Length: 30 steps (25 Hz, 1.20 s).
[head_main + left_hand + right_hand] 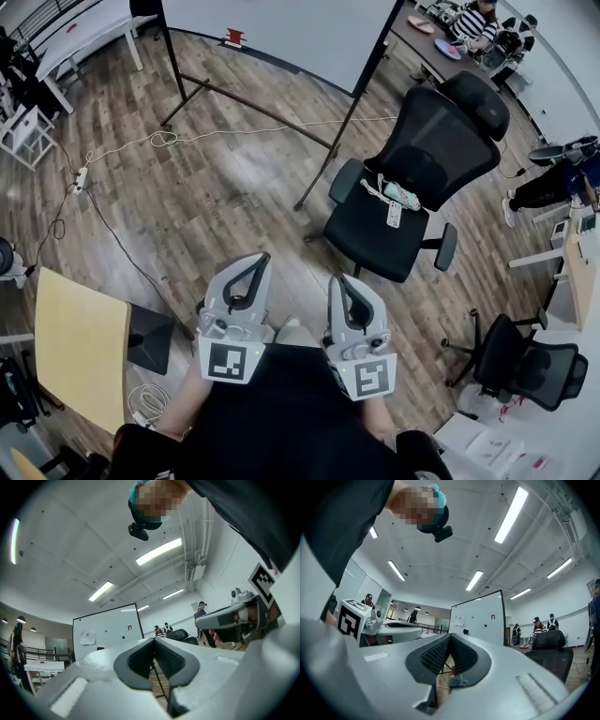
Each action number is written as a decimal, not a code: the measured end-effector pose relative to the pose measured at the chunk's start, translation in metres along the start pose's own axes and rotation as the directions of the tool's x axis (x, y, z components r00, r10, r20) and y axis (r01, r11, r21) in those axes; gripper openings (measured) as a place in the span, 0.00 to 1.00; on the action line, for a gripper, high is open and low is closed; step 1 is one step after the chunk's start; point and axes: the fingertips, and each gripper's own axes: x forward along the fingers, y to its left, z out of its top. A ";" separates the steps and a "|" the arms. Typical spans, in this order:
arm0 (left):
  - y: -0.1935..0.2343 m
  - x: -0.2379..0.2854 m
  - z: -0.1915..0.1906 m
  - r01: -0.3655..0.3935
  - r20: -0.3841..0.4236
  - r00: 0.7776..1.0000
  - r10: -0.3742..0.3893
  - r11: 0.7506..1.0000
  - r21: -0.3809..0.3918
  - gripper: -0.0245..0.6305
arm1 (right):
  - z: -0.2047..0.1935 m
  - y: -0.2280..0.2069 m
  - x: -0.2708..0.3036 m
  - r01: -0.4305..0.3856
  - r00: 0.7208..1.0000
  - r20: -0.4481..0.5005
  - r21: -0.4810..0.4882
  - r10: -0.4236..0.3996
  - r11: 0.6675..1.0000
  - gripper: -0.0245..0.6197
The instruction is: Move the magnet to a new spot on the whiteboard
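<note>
The left gripper and right gripper are held side by side with jaws closed together on nothing, well apart from the whiteboard ahead, on which a small blue magnet is stuck.

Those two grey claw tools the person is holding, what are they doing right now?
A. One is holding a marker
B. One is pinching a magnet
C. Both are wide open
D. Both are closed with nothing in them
D: the tips of the left gripper and of the right gripper meet with nothing between them, and the whiteboard stands well ahead of both.
</note>
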 end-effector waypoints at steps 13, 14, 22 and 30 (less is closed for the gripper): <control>0.034 -0.022 -0.016 0.007 0.005 1.000 -0.007 1.000 -0.004 0.04 | -0.003 0.026 0.017 0.048 0.999 0.021 -0.024 -0.048 0.999 0.04; 0.035 -0.021 -0.018 0.005 0.005 1.000 -0.005 1.000 -0.004 0.04 | -0.003 0.024 0.019 0.048 0.999 0.021 -0.026 -0.047 0.999 0.04; 0.041 0.006 -0.033 0.001 -0.014 1.000 -0.001 1.000 -0.002 0.04 | -0.020 0.000 0.040 0.050 0.999 0.001 -0.025 -0.050 0.998 0.04; 0.068 0.063 -0.047 -0.025 -0.025 0.999 0.025 1.000 0.017 0.04 | -0.022 -0.035 0.097 0.009 0.999 0.033 0.001 -0.009 1.000 0.04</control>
